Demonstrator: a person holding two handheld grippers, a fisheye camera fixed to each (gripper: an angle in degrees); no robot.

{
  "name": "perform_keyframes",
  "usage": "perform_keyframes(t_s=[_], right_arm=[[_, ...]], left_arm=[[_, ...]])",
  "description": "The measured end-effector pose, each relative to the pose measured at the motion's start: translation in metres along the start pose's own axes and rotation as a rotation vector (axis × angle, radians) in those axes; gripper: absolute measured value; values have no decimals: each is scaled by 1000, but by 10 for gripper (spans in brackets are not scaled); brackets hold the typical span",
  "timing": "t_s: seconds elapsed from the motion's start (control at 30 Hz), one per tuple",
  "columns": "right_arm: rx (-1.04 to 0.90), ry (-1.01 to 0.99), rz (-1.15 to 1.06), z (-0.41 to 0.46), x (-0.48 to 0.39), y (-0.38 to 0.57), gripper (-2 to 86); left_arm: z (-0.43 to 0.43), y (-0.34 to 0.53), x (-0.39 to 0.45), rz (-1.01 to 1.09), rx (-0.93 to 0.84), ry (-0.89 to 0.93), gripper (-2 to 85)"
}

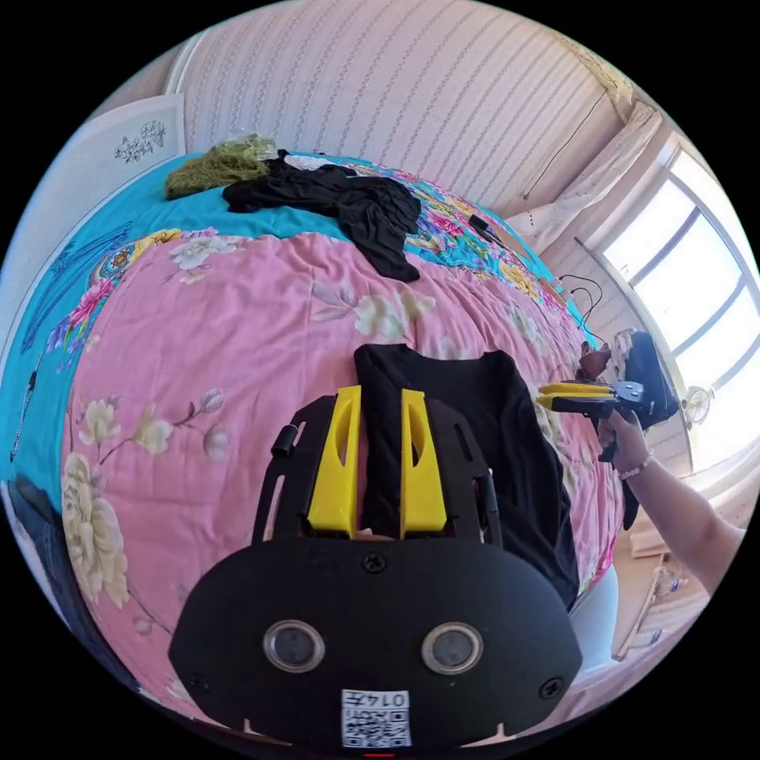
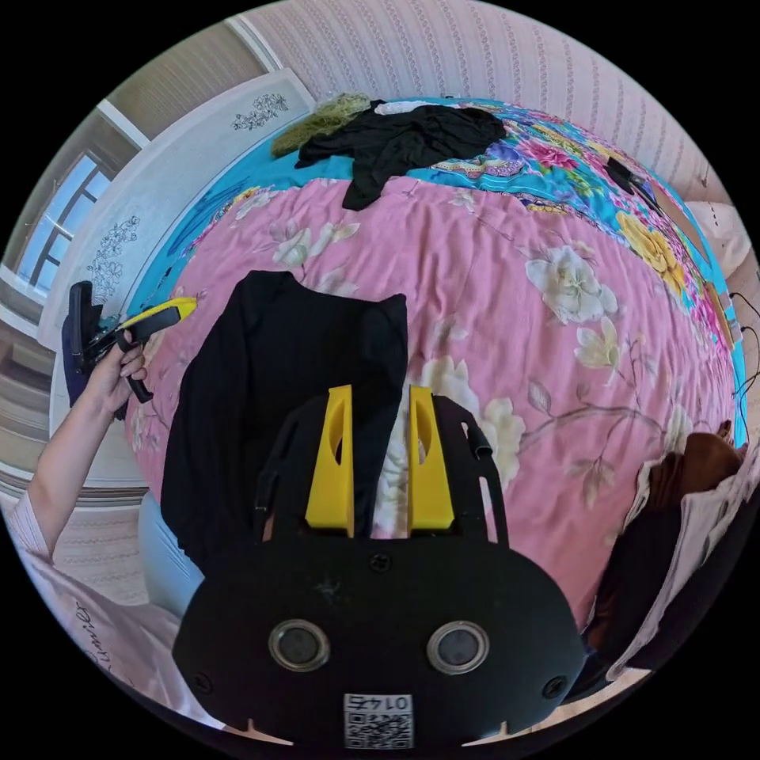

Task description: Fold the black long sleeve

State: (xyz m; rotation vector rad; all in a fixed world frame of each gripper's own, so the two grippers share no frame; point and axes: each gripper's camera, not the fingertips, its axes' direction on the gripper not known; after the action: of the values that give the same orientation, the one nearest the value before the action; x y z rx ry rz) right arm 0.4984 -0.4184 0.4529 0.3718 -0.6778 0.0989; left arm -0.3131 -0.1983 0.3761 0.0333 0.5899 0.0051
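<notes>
1. Nearest to the camera in the left gripper view is my left hand-held gripper (image 1: 377, 459); its yellow jaws stand apart, with the edge of the black long sleeve (image 1: 475, 443) lying between them. I cannot tell if they touch the cloth, so I do not call it a grip.
2. My right hand-held gripper (image 2: 381, 463) also has its jaws spread, over the other edge of the garment, where black cloth meets the pink bedcover (image 2: 507, 261).
3. My task's garment lies on the bed near the edge at 6 o'clock, already narrow, and its lower part seems to hang over the side.
4. First risk, I judge: if I close on the top layer only, the fold opens when I lift.
5. Second risk: the hanging part may pull the whole garment off the bed once I raise it, because the cover looks smooth.
6. Third risk: if my two hands lift unevenly, the fold goes crooked.
7. At 12 o'clock lies a pile of black clothes (image 1: 340, 202) beside a green garment (image 1: 218, 162), well apart, so confusion is unlikely.
</notes>
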Motion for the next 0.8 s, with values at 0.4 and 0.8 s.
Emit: perform_keyframes(t_s=[0.4,0.8], right_arm=[[20,-149,-19,-19,36,-31,9],[272,-253,-67,-140,-3,74,2]], left_arm=[[66,-49,-24,-3,-149,-43,-1],[-62,9,15,199,40,25,-6]])
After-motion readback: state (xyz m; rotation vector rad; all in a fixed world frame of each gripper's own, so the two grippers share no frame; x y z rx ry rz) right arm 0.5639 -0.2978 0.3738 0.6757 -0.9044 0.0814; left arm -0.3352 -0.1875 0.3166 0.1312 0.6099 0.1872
